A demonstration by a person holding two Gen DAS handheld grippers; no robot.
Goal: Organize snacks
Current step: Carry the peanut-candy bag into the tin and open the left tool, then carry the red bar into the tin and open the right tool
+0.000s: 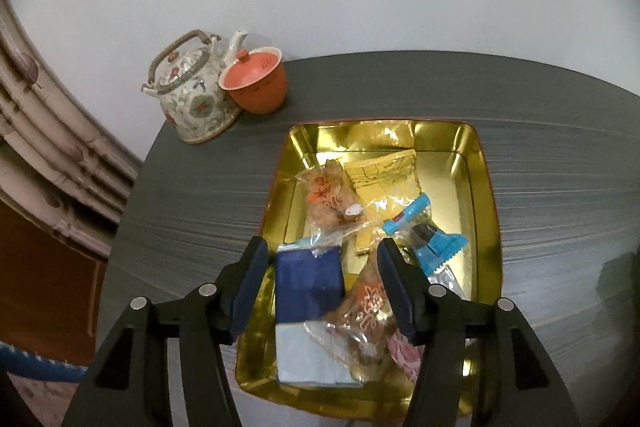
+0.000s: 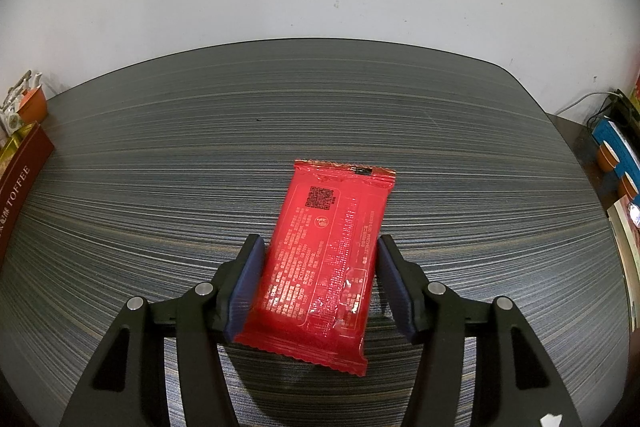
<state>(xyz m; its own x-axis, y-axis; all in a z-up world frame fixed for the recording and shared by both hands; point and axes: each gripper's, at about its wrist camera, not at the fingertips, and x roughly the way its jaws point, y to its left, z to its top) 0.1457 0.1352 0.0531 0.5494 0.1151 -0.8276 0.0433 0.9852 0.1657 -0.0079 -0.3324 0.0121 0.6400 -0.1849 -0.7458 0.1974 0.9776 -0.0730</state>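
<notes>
In the left wrist view a gold tin tray (image 1: 486, 187) on the grey table holds several wrapped snacks: a dark blue packet (image 1: 310, 283), a yellow packet (image 1: 384, 179), a blue-ended packet (image 1: 432, 243) and clear pastry packets (image 1: 332, 203). My left gripper (image 1: 322, 255) is open and empty above the tray's near half. In the right wrist view a red snack packet (image 2: 324, 247) lies flat on the table between the fingers of my right gripper (image 2: 318, 251). The jaws stand wide at its two long sides; contact is unclear.
A floral teapot (image 1: 192, 95) and an orange lidded cup (image 1: 256, 79) stand at the table's far left corner by the wall. In the right wrist view a dark red toffee box (image 2: 20, 183) is at the left edge, and clutter (image 2: 616, 155) lies beyond the table's right edge.
</notes>
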